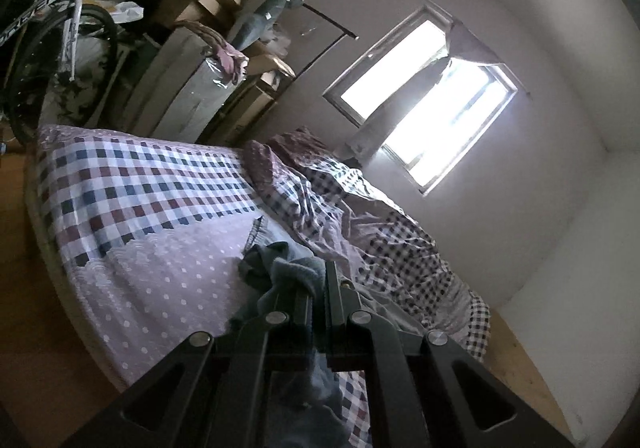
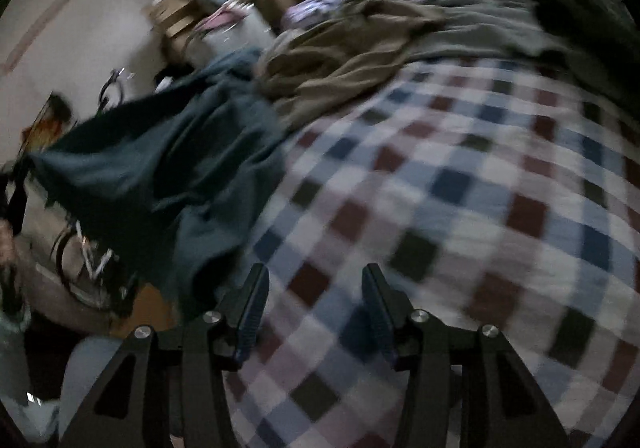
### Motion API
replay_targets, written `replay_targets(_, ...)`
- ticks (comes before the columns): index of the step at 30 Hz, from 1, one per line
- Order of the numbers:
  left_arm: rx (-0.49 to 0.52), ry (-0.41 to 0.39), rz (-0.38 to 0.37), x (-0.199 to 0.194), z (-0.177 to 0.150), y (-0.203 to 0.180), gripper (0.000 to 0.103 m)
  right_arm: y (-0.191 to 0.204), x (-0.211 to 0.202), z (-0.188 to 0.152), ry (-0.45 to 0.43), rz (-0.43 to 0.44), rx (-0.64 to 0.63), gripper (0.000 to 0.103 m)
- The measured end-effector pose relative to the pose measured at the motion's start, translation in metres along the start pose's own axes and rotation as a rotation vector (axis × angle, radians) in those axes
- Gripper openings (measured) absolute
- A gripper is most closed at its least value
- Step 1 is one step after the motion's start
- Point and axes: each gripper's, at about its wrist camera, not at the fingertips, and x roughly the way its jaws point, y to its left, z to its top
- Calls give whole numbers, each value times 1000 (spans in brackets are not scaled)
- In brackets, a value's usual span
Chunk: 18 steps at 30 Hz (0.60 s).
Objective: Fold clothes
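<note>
Fingers of the left gripper (image 1: 318,280) pinch tight on the teal garment (image 2: 168,164), which hangs off the checked bed (image 2: 460,188), seemingly to spread it, while the right gripper (image 2: 316,312) stands half open, empty, over the bedcover.

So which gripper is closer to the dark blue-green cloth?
Left. The left gripper is shut on the dark blue-green cloth; the right gripper is open over the checked bedspread, beside it.

A checked bed (image 2: 460,188) carries a teal garment (image 2: 208,152), tan garment (image 2: 340,48) and rumpled quilt (image 1: 360,220)
</note>
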Motion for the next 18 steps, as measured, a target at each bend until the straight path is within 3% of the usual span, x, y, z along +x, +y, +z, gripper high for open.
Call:
replay_targets(5, 37, 10, 2, -1, -3, -3, 2, 24, 9, -9, 44, 76, -63, 52)
replay_targets(8, 35, 15, 0, 1, -4, 0, 2, 40, 22, -13, 84, 67, -113, 50)
replay_targets(9, 33, 16, 2, 1, -4, 1, 2, 45, 26, -15, 93, 58, -125, 42)
replay_targets(10, 31, 17, 4, 1, -4, 2, 2, 49, 31, -16, 102, 34, -144, 23)
replay_targets(11, 28, 16, 6, -1, -4, 1, 2, 54, 34, -17, 106, 19, -158, 11)
replay_targets(12, 28, 16, 7, -2, -3, 0, 2, 56, 34, -17, 107, 18, -164, 3)
replay_targets(18, 32, 32, 4, 2, -5, -5, 2, 39, -11, -7, -53, -67, -114, 2)
